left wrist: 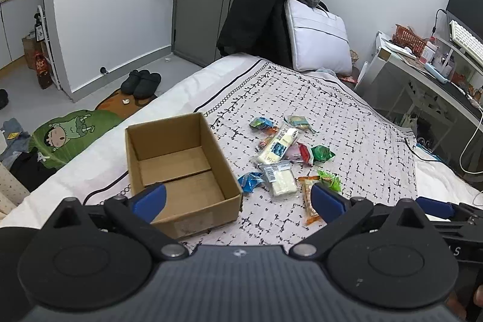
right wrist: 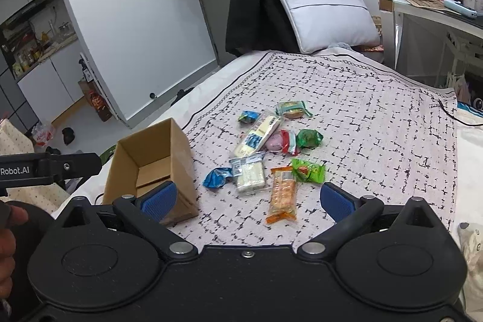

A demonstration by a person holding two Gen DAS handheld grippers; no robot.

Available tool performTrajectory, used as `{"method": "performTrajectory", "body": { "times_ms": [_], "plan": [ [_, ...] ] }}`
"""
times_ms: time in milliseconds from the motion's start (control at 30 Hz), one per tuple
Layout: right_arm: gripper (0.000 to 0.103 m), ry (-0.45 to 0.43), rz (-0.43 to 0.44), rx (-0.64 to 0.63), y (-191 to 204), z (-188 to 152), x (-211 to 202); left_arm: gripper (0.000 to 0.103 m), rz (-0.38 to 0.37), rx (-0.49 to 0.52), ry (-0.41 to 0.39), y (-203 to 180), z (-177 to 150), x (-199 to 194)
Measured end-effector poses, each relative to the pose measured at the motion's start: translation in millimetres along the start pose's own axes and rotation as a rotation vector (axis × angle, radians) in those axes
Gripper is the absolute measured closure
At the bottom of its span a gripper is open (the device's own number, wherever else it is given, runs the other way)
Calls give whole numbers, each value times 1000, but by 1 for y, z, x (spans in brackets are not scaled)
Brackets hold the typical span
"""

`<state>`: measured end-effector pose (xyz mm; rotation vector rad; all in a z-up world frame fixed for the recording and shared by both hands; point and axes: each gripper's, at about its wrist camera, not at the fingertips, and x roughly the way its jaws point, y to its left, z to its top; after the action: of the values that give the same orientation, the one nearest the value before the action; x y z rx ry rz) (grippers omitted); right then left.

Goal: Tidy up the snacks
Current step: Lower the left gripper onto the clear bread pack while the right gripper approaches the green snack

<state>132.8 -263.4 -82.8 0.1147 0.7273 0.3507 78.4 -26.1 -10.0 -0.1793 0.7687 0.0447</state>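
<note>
Starting the sort, both the left tool and right tool hover spread and empty; next, pinch the orange packet right of the empty cardboard box.

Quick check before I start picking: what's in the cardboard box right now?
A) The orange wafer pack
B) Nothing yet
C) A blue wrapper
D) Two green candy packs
B: the cardboard box shows only its bare bottom flaps, and the snacks all lie on the blanket beside it.
</note>
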Motion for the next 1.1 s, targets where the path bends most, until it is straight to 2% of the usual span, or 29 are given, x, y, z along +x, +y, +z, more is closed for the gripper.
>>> {"method": "performTrajectory", "body": {
  "times_ms": [133,267,833,1100],
  "plan": [
    [1,-15,-30,-13,-10,2,9,1,-8,-20,5,-4,4,10],
    [1,-17,12,28,-25,5,16,1,-9,-29,11,-12,7,22],
    [2,49,52,137,-77,-1,67,4,1,-39,59,-50,9,75],
    [4,96,83,228,-102,-6,95,15,1,-45,110,-65,4,106]
  ]
}}
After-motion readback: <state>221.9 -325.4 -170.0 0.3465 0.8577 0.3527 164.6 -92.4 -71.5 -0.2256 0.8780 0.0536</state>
